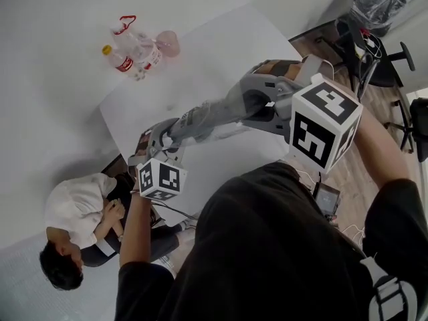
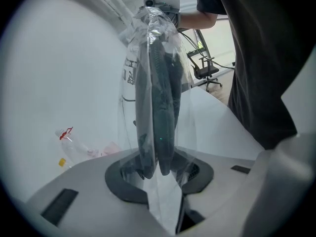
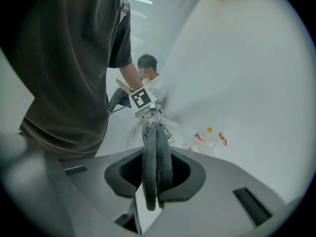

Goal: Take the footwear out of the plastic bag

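Note:
A clear plastic bag [image 1: 200,120] with a pair of dark grey flat footwear [image 1: 224,109] inside stretches between my two grippers above the white table [image 1: 221,45]. My left gripper [image 1: 152,147] is shut on the bag's closed end; in the left gripper view the clear film [image 2: 165,201] is pinched between the jaws [image 2: 160,184], and the footwear [image 2: 159,107] extends away from them. My right gripper [image 1: 266,105] is shut on the other end of the footwear. In the right gripper view the two ribbed soles [image 3: 157,157] sit pressed together between the jaws [image 3: 155,181], and the crumpled bag [image 3: 143,130] lies beyond.
Several empty plastic bottles [image 1: 137,51] lie at the table's far corner. A person in a white shirt [image 1: 80,216] sits on the floor at lower left. Office chairs [image 1: 381,42] stand at upper right. A small device with cables [image 1: 328,199] lies by the table.

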Action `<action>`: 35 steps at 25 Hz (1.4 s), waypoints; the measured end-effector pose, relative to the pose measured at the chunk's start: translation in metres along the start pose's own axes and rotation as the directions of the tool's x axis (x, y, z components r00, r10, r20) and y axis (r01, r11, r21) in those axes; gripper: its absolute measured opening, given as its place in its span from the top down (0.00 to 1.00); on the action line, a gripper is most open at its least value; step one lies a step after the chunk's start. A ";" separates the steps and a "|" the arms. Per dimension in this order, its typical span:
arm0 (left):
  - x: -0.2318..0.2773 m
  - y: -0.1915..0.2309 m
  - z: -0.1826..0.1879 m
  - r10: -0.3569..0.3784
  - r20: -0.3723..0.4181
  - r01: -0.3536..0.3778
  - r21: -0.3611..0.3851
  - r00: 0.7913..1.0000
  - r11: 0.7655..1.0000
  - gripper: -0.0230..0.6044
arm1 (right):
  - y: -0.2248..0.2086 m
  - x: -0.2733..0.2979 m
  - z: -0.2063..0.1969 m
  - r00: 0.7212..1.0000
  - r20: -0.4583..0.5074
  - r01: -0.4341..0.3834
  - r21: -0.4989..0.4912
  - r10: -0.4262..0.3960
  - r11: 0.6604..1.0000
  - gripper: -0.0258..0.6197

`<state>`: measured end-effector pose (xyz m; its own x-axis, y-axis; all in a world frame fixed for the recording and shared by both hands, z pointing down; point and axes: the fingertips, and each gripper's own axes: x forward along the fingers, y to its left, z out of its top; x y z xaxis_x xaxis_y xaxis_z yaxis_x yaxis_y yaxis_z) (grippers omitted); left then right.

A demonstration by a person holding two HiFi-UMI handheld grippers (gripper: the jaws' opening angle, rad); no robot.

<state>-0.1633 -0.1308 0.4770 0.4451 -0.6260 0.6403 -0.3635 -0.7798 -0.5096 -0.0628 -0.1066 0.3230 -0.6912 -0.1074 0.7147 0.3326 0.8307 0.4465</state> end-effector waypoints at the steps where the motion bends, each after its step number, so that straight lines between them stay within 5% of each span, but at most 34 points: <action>1: 0.000 0.001 -0.002 0.004 -0.010 -0.004 -0.003 1.000 1.000 0.75 | 0.000 -0.001 0.000 1.000 0.003 0.003 0.001 -0.003 1.000 0.83; 7: 0.004 0.005 -0.018 0.020 -0.079 -0.021 -0.019 0.997 1.000 0.76 | -0.008 -0.014 -0.002 1.000 0.012 0.029 0.020 -0.029 0.999 0.83; 14: -0.005 0.007 -0.031 0.042 -0.127 -0.054 -0.093 0.991 0.994 0.92 | -0.015 -0.038 -0.005 0.997 0.043 0.062 0.057 -0.065 0.996 0.83; 35: -0.008 -0.004 -0.085 0.046 -0.207 -0.090 -0.208 0.977 0.974 0.93 | -0.015 -0.035 -0.010 0.991 0.071 0.107 0.050 -0.110 0.993 0.83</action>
<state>-0.2354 -0.1226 0.5227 0.2491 -0.6462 0.7214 -0.5640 -0.7023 -0.4343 -0.0366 -0.1207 0.2969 -0.7674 -0.1593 0.6210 0.2241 0.8409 0.4927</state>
